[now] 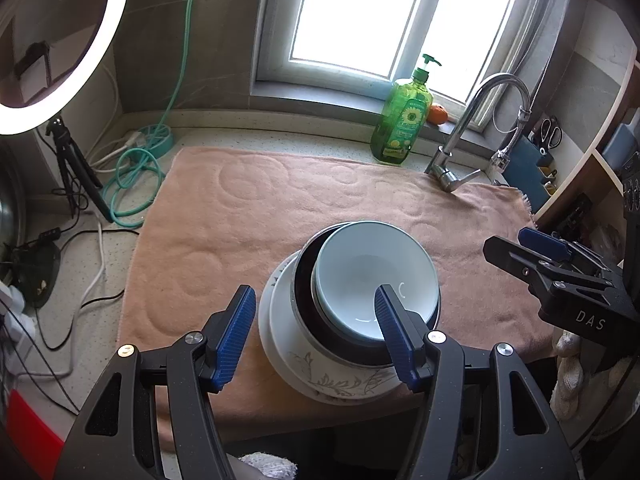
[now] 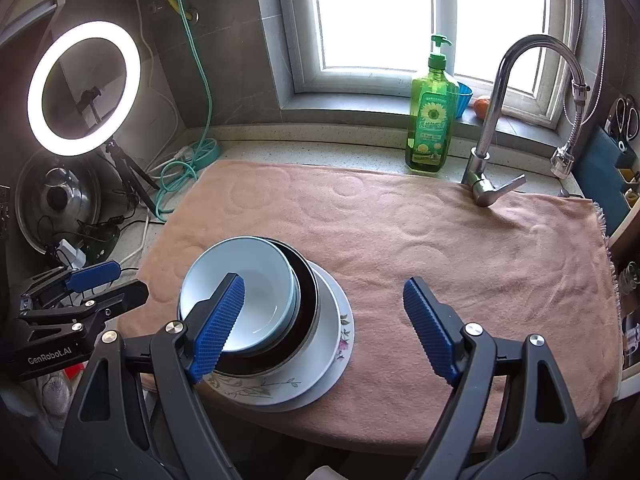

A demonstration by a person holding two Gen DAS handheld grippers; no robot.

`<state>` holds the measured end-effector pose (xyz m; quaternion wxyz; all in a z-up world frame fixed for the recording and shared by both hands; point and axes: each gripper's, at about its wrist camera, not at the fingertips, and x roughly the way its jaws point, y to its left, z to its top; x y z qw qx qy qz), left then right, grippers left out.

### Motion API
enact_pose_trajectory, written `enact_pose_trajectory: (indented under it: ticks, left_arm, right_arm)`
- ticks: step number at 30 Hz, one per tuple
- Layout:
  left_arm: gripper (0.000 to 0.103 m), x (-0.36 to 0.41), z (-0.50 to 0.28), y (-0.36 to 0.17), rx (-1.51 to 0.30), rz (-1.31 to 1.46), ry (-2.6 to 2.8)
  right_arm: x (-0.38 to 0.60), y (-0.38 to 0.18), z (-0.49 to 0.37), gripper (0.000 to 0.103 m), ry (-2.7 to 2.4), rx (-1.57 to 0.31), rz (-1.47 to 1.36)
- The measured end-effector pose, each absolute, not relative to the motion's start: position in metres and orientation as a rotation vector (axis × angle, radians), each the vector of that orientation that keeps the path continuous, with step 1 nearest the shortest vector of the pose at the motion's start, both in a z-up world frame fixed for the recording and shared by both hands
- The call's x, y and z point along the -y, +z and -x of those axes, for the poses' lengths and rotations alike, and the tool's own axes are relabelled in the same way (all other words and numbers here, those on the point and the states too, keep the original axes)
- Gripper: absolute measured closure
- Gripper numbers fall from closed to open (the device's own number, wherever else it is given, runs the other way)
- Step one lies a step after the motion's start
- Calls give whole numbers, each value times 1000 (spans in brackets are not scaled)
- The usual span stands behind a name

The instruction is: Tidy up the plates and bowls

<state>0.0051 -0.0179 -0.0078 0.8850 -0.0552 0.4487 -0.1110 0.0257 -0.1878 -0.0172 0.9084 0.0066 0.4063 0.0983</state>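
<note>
A stack stands near the front edge of the peach towel [image 1: 240, 208]: a white floral plate [image 1: 280, 332] at the bottom, a dark bowl [image 1: 306, 280] on it, and a pale blue bowl [image 1: 360, 272] on top. My left gripper [image 1: 316, 294] hovers over the stack, open, its right finger crossing the blue bowl's rim in the picture. In the right wrist view the same plate [image 2: 332, 332], dark bowl [image 2: 306, 300] and blue bowl [image 2: 264, 292] lie lower left. My right gripper [image 2: 324, 284] is open, with its left finger over the blue bowl and bare towel [image 2: 440, 240] between the fingers.
A green soap bottle [image 2: 430, 120] and a faucet [image 2: 496, 100] stand at the towel's back right. To the left are a ring light [image 2: 36, 88] on a tripod, a pot lid [image 2: 56, 196] and loose cables [image 1: 136, 176]. Shelves line the right edge.
</note>
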Motion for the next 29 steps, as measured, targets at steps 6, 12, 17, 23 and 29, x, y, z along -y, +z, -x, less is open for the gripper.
enact_pose_trajectory:
  ticks: [6,12,17,23,29]
  left_arm:
    - [42,16,-7,-6,-928,120,-230]
    - [42,21,-7,-9,-943,113,-249]
    - [42,22,-8,-9,-943,110,-260]
    - [42,21,-10,-8,-941,108,-255]
    - [42,18,-14,-9,-931,107,-246]
  right_arm:
    - [188,-17,-26,19,203,-838,-16]
    - [186,-19,-27,19,205,-842,-17]
    - [185,-20,-27,19,202,-841,-15]
    - [185,-22,-29,19,196,-841,-16]
    - [185,-24,-32,19,192,-846,-16]
